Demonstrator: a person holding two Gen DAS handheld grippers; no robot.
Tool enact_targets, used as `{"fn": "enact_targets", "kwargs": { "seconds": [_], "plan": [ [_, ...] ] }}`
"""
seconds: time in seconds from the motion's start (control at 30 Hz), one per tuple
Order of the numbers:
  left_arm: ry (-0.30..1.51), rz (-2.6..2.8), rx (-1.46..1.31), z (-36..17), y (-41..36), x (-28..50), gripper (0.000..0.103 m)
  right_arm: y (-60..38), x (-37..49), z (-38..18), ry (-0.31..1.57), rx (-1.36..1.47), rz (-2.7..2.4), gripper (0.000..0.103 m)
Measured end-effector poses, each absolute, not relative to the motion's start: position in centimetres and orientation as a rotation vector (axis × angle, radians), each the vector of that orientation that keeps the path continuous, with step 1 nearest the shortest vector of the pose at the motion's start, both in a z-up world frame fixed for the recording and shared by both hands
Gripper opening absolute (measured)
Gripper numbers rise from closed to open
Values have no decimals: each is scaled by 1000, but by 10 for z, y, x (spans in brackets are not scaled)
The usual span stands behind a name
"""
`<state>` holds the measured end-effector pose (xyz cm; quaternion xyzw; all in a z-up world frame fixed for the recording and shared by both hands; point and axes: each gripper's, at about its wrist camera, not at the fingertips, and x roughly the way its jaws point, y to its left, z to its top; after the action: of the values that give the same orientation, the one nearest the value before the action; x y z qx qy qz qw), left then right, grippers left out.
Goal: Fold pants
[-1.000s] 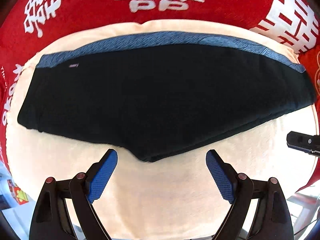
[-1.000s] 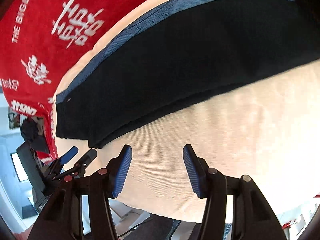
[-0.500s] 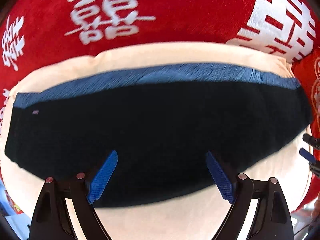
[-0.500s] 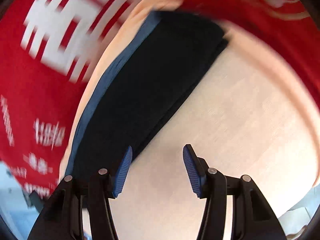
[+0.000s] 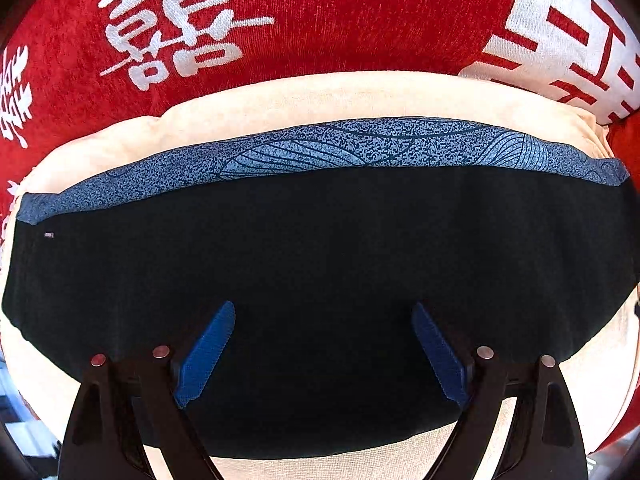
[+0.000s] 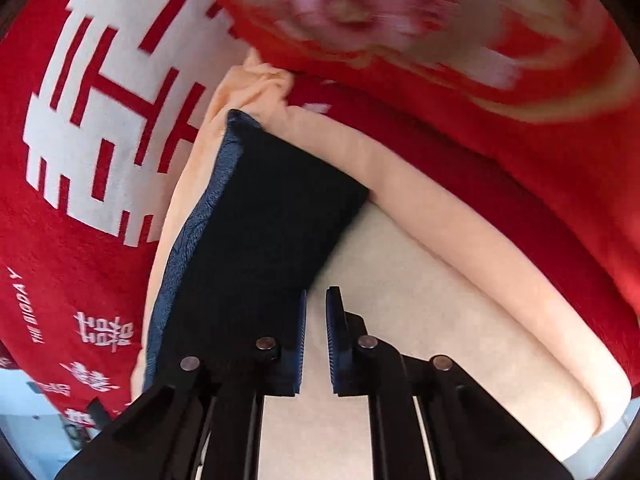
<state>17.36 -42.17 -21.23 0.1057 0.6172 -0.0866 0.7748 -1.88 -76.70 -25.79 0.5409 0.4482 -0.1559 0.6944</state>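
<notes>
The folded black pants [image 5: 320, 264] with a blue patterned waistband [image 5: 352, 146] lie on a cream cushion [image 5: 304, 96]. My left gripper [image 5: 322, 320] is open, its blue pads over the pants' near half. In the right wrist view the pants [image 6: 264, 216] run away to the upper left. My right gripper [image 6: 316, 312] is nearly shut with a narrow gap between the pads, empty, just off the pants' near right edge over the cream cushion [image 6: 420, 280]. Its left pad overlaps the dark cloth's edge.
Red fabric with white characters [image 5: 180, 36] backs the cushion. In the right wrist view a red flowered pillow [image 6: 400, 20] lies beyond the cushion's raised rim [image 6: 460, 232]. Room floor shows at the lower left [image 6: 28, 420].
My left gripper moved forward over the pants, which now fill its view. My right gripper swung toward the pants' end and closed from open to a narrow gap.
</notes>
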Motion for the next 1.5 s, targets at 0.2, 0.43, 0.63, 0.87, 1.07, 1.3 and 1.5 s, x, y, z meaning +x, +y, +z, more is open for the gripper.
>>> {"fn": "enact_targets", "kwargs": {
  "seconds": [0.2,0.43,0.63,0.87,1.07,1.3,1.5],
  "plan": [
    [1328,-188,249,-212,-422,173,91,-728,-13,-248,1053,1123,-203,13],
    [1331,-183,242,-212,-426,175,91,-693,0,-247,1094,1100,-113,29],
    [1338,-186,234,-214,-423,175,91,-682,23,-231,1115,993,-68,40],
    [1351,-187,228,-216,-419,178,91,-667,55,-220,1131,918,-14,40],
    [1316,-214,223,-193,-416,204,91,-653,90,-210,1175,777,4,40],
    [1306,-145,204,-208,-408,265,91,-634,169,-206,1218,541,58,40],
    [1332,-94,146,-228,-395,280,91,-628,197,-235,1320,426,-1,39]
  ]
}}
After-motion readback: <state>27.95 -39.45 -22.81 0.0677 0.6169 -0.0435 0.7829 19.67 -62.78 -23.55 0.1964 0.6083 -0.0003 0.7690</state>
